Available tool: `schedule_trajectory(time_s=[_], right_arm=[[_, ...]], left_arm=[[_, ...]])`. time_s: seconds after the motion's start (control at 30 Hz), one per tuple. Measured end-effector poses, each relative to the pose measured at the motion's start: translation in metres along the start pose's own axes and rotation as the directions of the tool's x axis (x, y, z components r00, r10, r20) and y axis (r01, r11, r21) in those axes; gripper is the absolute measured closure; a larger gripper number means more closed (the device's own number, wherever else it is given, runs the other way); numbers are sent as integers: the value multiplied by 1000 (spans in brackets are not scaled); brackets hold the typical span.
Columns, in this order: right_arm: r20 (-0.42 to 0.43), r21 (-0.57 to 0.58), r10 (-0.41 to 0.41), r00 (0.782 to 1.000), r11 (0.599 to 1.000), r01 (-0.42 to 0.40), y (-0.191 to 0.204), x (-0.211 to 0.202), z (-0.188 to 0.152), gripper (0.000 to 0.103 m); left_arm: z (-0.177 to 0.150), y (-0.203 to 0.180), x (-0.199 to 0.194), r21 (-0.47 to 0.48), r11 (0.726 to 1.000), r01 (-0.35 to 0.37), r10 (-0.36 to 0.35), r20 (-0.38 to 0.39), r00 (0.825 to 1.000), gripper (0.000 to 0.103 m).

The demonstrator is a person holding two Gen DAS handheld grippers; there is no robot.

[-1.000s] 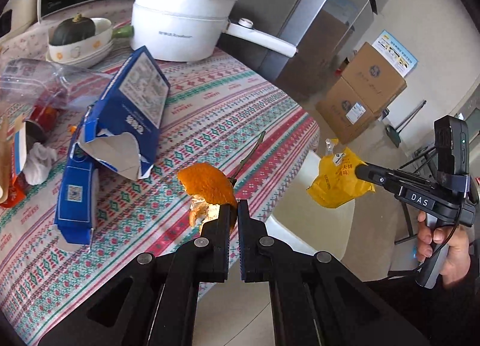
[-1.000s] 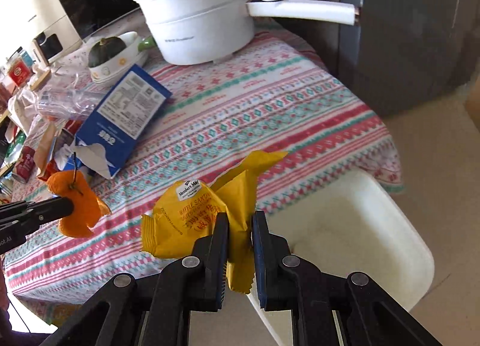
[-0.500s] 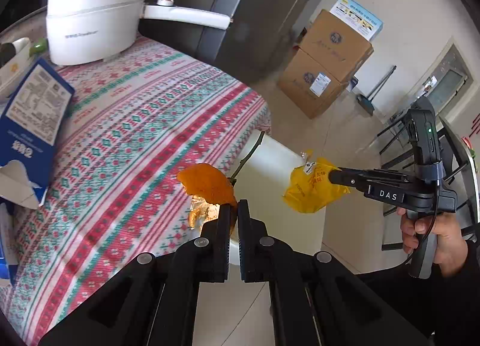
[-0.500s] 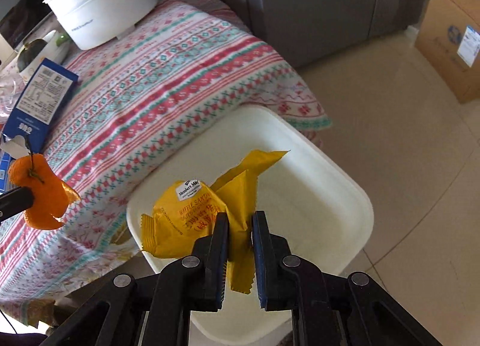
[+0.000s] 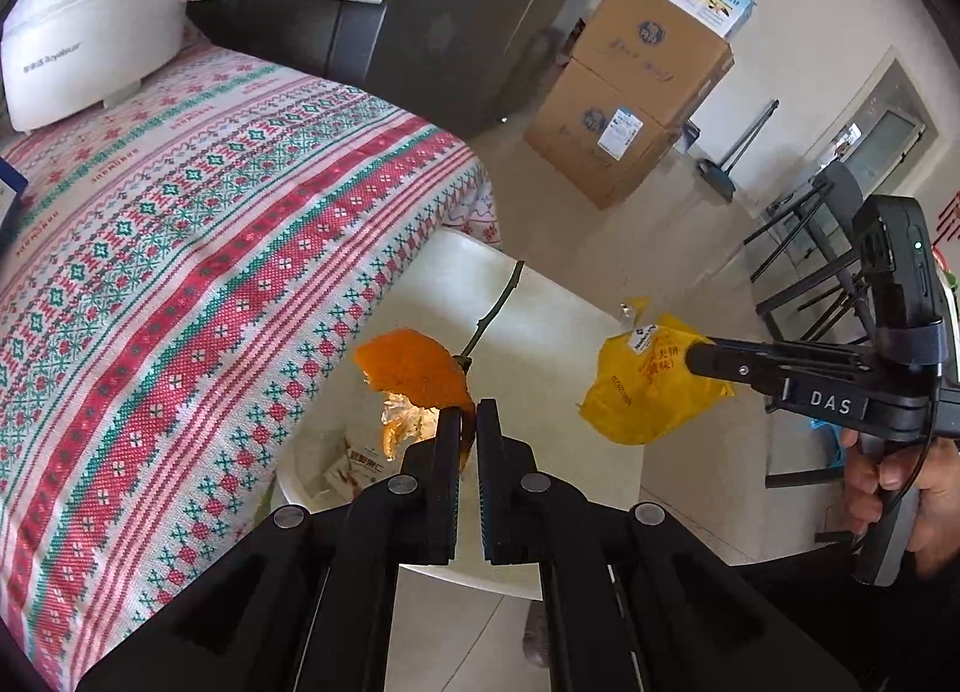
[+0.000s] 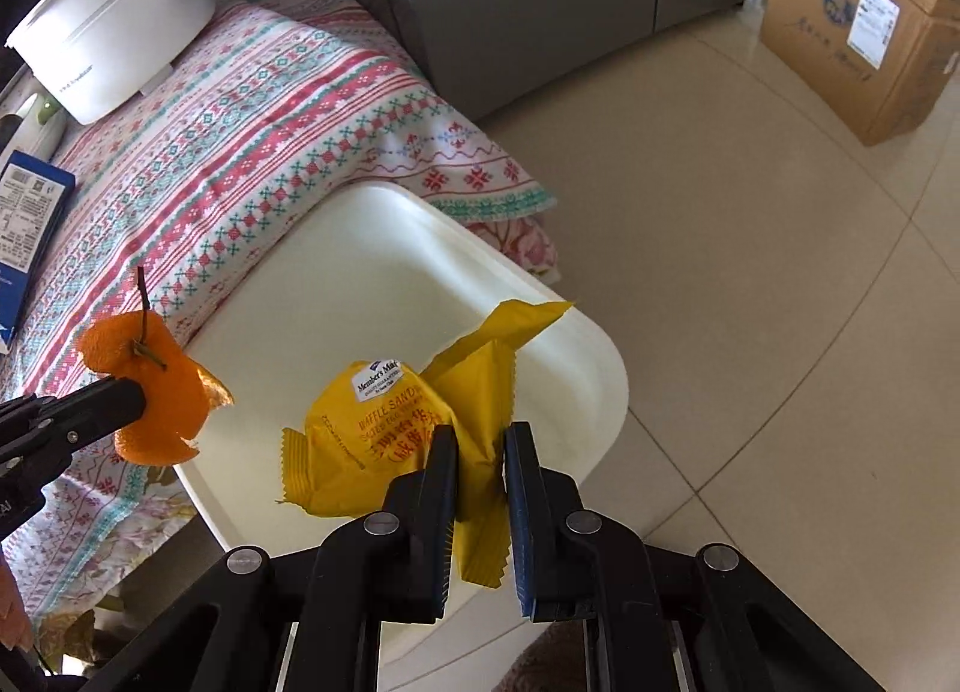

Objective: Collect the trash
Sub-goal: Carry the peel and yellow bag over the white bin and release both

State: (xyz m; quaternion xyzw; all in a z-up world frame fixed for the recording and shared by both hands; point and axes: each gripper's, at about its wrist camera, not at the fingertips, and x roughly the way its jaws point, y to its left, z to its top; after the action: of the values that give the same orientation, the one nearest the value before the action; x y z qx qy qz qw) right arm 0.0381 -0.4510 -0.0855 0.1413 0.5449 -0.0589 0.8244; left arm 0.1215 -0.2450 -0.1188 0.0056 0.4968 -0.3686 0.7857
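Observation:
My left gripper (image 5: 468, 415) is shut on an orange peel (image 5: 414, 369) with a green stem, held over the near left part of a white bin (image 5: 540, 326) beside the table. The peel also shows in the right wrist view (image 6: 157, 398). My right gripper (image 6: 478, 440) is closed on a yellow snack wrapper (image 6: 384, 440), its jaws a little apart around the crumpled foil, above the white bin (image 6: 372, 248). The wrapper shows in the left wrist view (image 5: 651, 389), to the right of the peel. A printed packet (image 5: 354, 467) lies inside the bin.
A table with a red, green and white patterned cloth (image 5: 168, 248) stands left of the bin. A white electric pot (image 5: 90, 26) with a long handle sits at its far end. A blue carton (image 6: 27, 224) lies on it. Cardboard boxes (image 5: 630, 110) stand on the tiled floor.
Both grippers have moved away from the table and out over the white bin, each still holding its piece. The right gripper's jaws now stand slightly wider around the wrapper.

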Motion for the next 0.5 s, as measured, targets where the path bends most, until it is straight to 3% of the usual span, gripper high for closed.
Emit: schedule_trajectory(time_s=[0.03,0.17,0.37,0.5], right_arm=[[0,1,-1,1000,1000,1,0,0,0,89],[-2,-5,-13,1000,1000,13,2,1,2,88],[-6,-12,-14,1000,1000,14,11,4,6,88],[-2,-8,-4,1000,1000,4,22,3,10,84]], left_arm=[[0,2,4,10,1000,-6,6,-15,1000,88],[0,9,-1,48,993,-107,108,-27,994,31],[-4,18,-41,72,983,-166,167,0,986,15],[-8,29,-70,74,974,-214,214,19,977,13]])
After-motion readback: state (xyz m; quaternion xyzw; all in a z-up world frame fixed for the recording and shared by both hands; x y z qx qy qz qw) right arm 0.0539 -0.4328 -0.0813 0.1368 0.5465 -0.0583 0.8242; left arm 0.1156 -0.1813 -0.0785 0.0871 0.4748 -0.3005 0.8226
